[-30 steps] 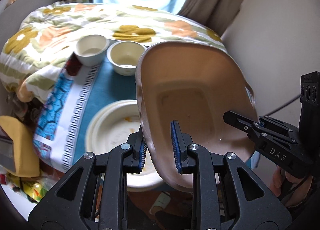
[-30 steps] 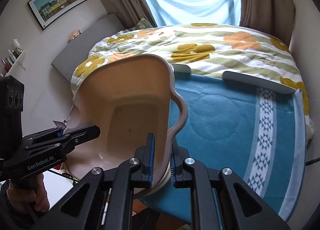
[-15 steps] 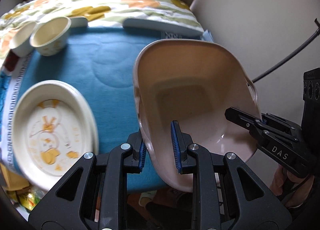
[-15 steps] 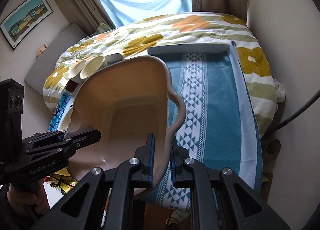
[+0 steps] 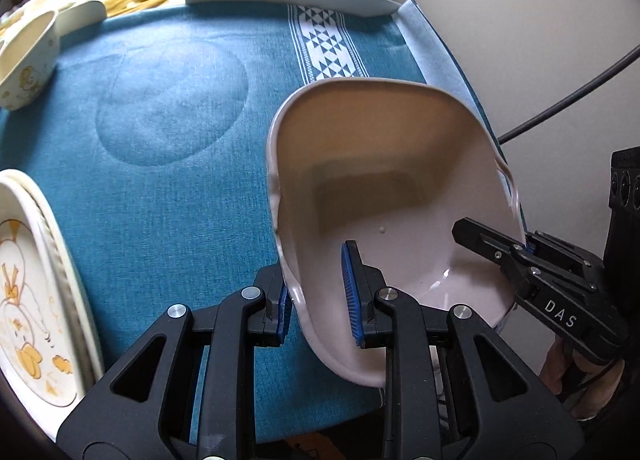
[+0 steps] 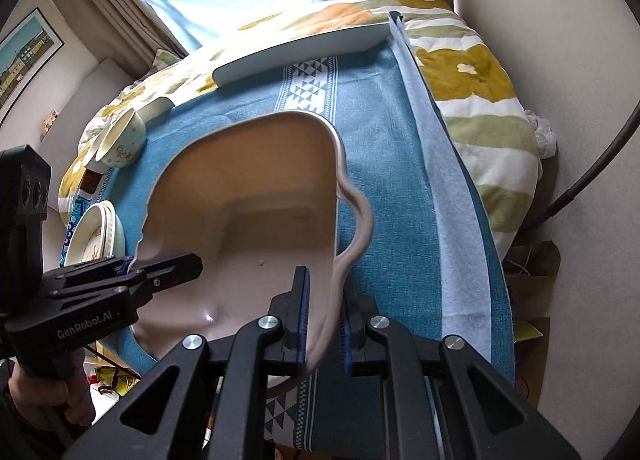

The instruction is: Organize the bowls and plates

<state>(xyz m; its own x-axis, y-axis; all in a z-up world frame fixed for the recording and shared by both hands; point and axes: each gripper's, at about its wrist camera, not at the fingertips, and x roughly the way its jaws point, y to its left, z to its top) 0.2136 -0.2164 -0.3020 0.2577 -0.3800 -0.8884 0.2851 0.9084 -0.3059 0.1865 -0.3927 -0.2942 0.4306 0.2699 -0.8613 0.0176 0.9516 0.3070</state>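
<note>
I've got both my left gripper (image 5: 318, 296) and right gripper (image 6: 323, 324) clamped on opposite rims of the pink dish (image 5: 384, 195), tilted above the blue cloth (image 5: 172, 131); it looks glazed, rigid, breakable, so rim-holds suit it.

We see a pale pink baking dish (image 5: 400, 179) that looks like glazed ceramic, smooth and glossy where the light catches its floor. The teal tablecloth (image 5: 168, 187) beneath it is a matt woven cloth with a fine, slightly rough grain. The left gripper (image 5: 316, 300) and right gripper (image 6: 324, 320) look like matt black plastic with ribbed blue pads and bright metal screws.
</note>
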